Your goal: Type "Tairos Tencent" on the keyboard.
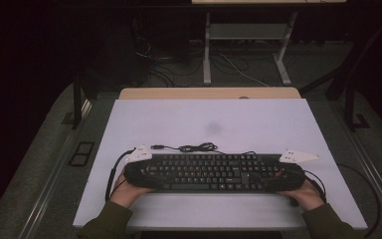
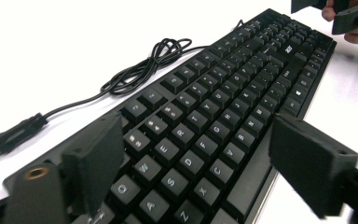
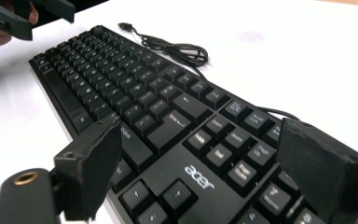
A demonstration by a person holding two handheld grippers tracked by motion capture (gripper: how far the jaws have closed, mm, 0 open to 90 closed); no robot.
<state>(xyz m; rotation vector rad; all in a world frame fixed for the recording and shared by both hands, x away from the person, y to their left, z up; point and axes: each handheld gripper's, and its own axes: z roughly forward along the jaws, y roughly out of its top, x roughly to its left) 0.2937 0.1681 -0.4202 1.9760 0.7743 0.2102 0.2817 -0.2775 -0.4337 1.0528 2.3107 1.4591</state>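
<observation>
Looking down from the high view, one black keyboard (image 1: 214, 172) is seen lying lengthwise near the front edge of a white bench (image 1: 258, 124), with a hand at each end. The left tool (image 1: 140, 172) sits at the keyboard's left end and the right tool (image 1: 288, 174) at its right end, each topped by a pale three-cornered plate. Two olive sleeves are seen at the bottom of that view, and a wooden strip along the bench's far edge, with grey floor, loose cables and the legs of another table beyond.

What the high view leaves unclear is given by the two tool views. In the left gripper view the left tool (image 2: 214, 168) has its two blocky matt black jaws standing apart, one at either long side of the keyboard (image 2: 223, 112) and clear of it, letter keys showing between them. In the right gripper view the right tool (image 3: 200, 177) also has its jaws apart, spanning the keyboard's (image 3: 158, 116) numeric end, where an "acer" mark is printed; nothing is clamped.

One thin black cable (image 2: 135, 74) is seen, bunched in a loose coil behind the keyboard and ending in a USB plug (image 2: 9, 137) lying flat on the bench. The keys are low, square and white-lettered.
</observation>
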